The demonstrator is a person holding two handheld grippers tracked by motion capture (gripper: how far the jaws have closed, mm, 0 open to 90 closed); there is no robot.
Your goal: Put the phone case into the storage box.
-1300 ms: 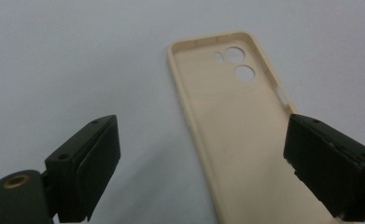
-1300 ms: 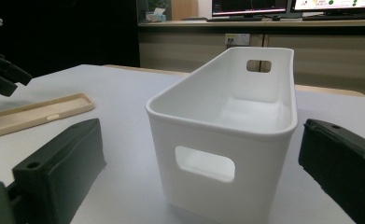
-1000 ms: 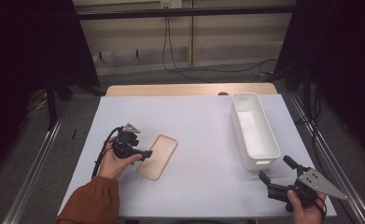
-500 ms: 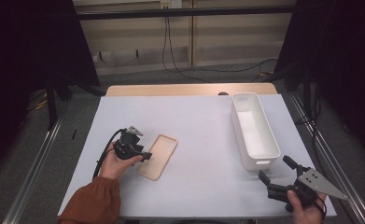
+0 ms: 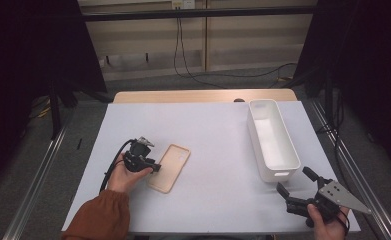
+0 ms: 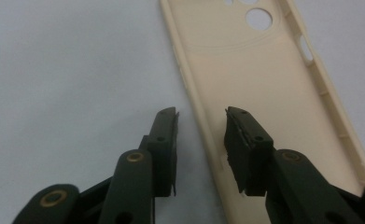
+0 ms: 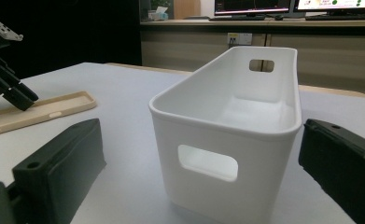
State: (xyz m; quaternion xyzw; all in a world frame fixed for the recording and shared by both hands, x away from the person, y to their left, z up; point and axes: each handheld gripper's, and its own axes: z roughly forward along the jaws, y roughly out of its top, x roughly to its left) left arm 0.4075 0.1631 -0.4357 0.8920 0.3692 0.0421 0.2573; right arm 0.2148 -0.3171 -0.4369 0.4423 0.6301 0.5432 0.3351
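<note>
Closing is the one change since the earlier frame: the left tongs (image 6: 201, 119) have just been drawing their jaws in, while both hands keep their places. In the left gripper view the jaws straddle the near long edge of the beige phone case (image 6: 259, 88), one outside on the white worktop (image 5: 218, 135), the other over the case's inner face. A gap shows on each side of the rim, so the pads are not yet pressing and nothing is gripped. That suggests a pinch on the edge is close, likely to lift the case. It lies flat, open side up, at the worktop's left. The right tongs (image 5: 297, 185) stand wide apart, aimed at the short end of the white bin (image 5: 273, 137), well apart from the case; the bin is empty.
</note>
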